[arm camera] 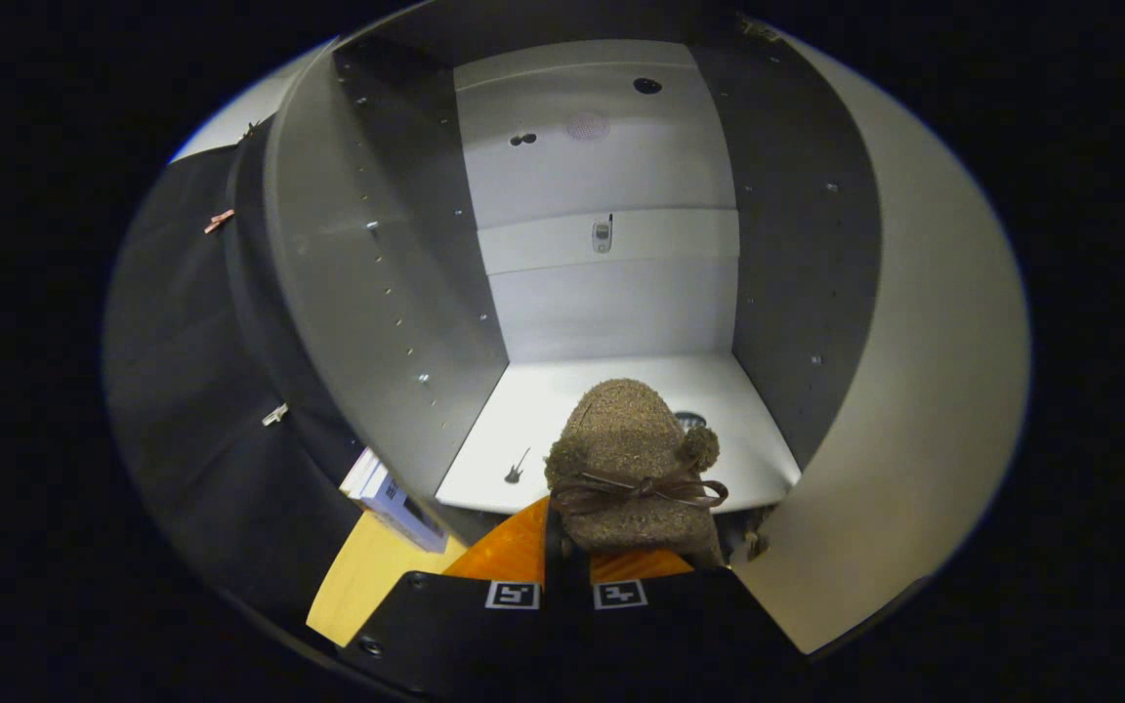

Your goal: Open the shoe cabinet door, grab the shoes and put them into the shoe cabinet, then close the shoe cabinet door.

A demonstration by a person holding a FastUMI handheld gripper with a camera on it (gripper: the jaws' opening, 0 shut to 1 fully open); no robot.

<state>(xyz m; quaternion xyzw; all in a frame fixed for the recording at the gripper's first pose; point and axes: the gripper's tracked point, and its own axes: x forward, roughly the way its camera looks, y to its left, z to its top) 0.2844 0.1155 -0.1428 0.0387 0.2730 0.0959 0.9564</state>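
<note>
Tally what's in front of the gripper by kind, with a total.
Shoes: 1, the brown shoe held in the gripper, toe over the cabinet floor.
Cabinets: 1, the shoe cabinet.
Cabinet doors: 1, the open door.
Boxes: 1, the small box beside the cabinet.
Total: 4

Brown fuzzy shoe (633,459) with bow, seemingly at open shoe cabinet (611,293) threshold

Gripper (567,561) jaws nearly closed, level, forward
</note>
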